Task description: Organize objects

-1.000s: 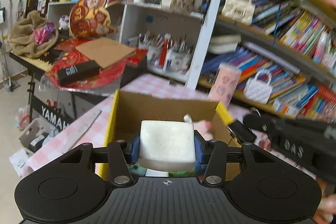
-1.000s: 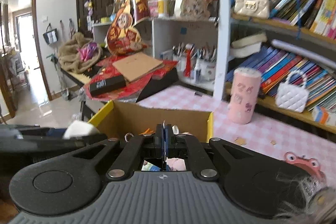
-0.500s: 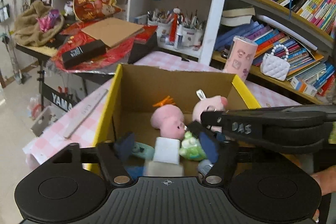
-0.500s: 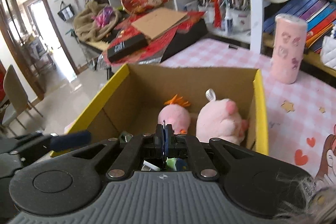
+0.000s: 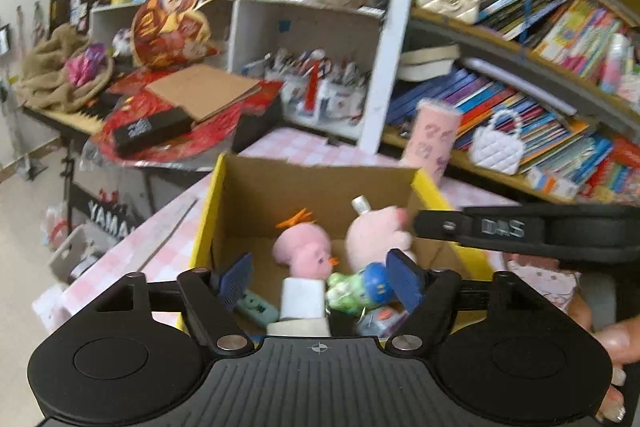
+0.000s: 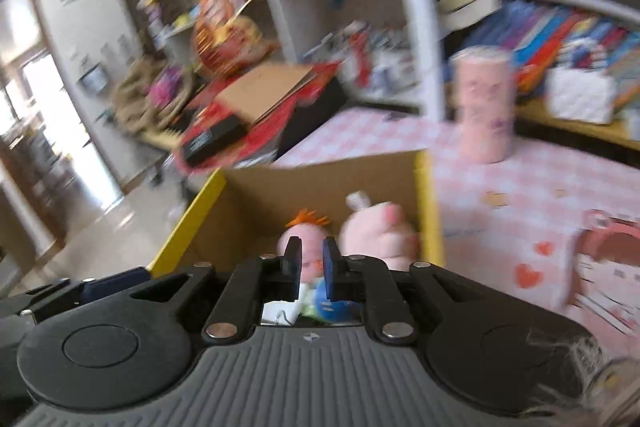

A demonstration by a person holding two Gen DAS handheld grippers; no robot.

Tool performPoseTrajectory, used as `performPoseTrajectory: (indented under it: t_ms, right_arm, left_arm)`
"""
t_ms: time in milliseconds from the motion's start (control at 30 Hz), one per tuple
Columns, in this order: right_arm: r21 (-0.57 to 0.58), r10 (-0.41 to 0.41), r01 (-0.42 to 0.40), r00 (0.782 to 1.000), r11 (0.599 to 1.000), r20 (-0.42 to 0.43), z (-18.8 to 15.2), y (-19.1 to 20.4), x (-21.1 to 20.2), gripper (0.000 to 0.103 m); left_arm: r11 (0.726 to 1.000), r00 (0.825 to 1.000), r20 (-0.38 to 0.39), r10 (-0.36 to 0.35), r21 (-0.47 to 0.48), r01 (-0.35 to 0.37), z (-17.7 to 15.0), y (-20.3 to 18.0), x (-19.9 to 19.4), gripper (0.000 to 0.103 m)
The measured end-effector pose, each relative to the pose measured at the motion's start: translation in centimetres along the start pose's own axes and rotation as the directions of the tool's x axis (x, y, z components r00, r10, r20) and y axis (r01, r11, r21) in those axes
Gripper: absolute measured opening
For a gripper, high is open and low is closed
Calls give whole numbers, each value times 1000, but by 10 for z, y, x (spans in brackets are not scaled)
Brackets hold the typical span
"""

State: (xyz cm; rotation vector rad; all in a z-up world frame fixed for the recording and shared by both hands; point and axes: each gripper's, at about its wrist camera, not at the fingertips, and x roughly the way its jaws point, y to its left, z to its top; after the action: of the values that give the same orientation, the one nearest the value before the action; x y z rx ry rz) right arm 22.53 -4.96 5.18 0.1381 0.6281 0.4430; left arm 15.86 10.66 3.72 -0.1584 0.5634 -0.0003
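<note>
A cardboard box with yellow rims (image 5: pixel 320 183) stands on the pink checked table. Inside lie two pink plush toys (image 5: pixel 304 251), a green and blue toy (image 5: pixel 356 287), and a white block (image 5: pixel 302 301). My left gripper (image 5: pixel 320 281) is open and empty just above the box's near side, with the white block below between its fingers. My right gripper (image 6: pixel 310 267) hovers over the same box (image 6: pixel 320 179), its jaws a small gap apart and empty; it crosses the left wrist view at the right (image 5: pixel 520 227).
A pink cylinder cup (image 5: pixel 432 139) stands behind the box. A pink cartoon box (image 6: pixel 600 259) lies on the table to the right. Bookshelves rise behind, and a cluttered keyboard stand (image 5: pixel 160 123) lies to the left. The table's left edge drops to the floor.
My left gripper opened and let the white block fall into the box. My right gripper went from shut to slightly open and moved over the box.
</note>
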Motion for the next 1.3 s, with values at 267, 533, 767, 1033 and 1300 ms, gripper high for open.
performPoseTrajectory:
  t_ms: [267,533,767,1033,1300]
  right_arm:
    - [93,-334,322,930,942,155,-52,-9,-95,17]
    - [154,-540,524,837,837,88,-136,-4,-152,24]
    - [187,-627,610,778,770,42,-177,-1,-185,70]
    - [214,-693,671,720,710,42,-184,-10,-203,97]
    - [223,-698,677,715,702,27,-187,-12,-206,99]
  left_arm:
    - [994,996,19,-88,69,87,-17,-22,-35,95]
    - [975,983,-66,-172,133,180,-67,-55,-63,103]
    - [953,970,-130,-204,200,227,-93,-81,-82,103]
    - [957,981,-137,-140,234,170,-100,-94,-90,103]
    - [962,991,-113,-77,254,104,-105,-102,-95,103]
